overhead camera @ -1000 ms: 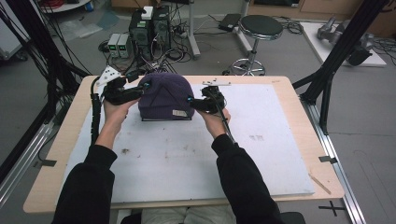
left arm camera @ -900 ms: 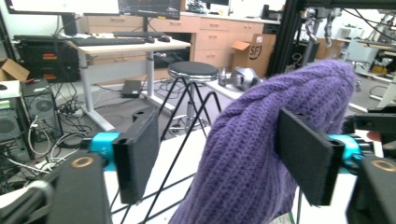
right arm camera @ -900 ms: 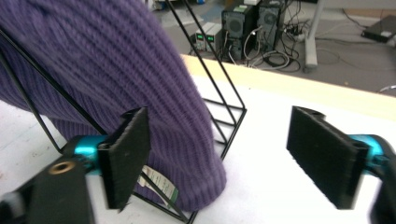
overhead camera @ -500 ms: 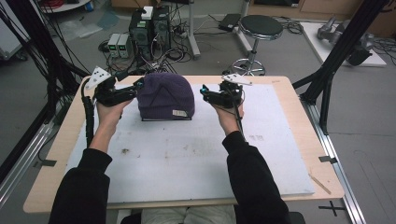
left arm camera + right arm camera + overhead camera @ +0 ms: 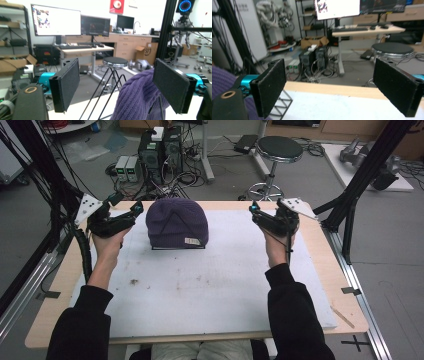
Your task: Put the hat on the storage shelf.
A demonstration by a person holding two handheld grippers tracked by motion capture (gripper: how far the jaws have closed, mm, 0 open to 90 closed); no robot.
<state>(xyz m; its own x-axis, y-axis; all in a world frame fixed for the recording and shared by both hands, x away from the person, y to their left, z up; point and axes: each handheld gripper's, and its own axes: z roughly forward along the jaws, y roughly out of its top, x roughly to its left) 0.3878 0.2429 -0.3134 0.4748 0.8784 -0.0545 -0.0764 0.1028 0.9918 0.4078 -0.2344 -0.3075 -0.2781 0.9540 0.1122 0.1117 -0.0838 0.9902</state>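
A purple knit beanie [image 5: 176,224] sits on a black wire stand [image 5: 177,248] at the back of the white mat [image 5: 200,290]. My left gripper [image 5: 135,212] hangs just left of the beanie, a little apart from it, jaws open after widening in the last second. In the left gripper view the beanie [image 5: 140,97] rises between and beyond the open jaws of the left gripper [image 5: 117,75], untouched by the pads. My right gripper [image 5: 255,214] is far to the beanie's right, jaws open after just widening, with nothing between them. The right gripper [image 5: 337,82] faces the table's far edge, with the beanie [image 5: 219,77] at the left border.
The mat covers most of the wooden table [image 5: 65,270]. Behind the table stand computer towers [image 5: 160,145], cables and a round stool [image 5: 277,150]. Black frame posts [image 5: 360,185] rise at both sides.
Both grippers let go of the beanie's sides and drew outward. The right one travelled far to the right and rose; the left moved slightly left. Both sets of jaws opened.
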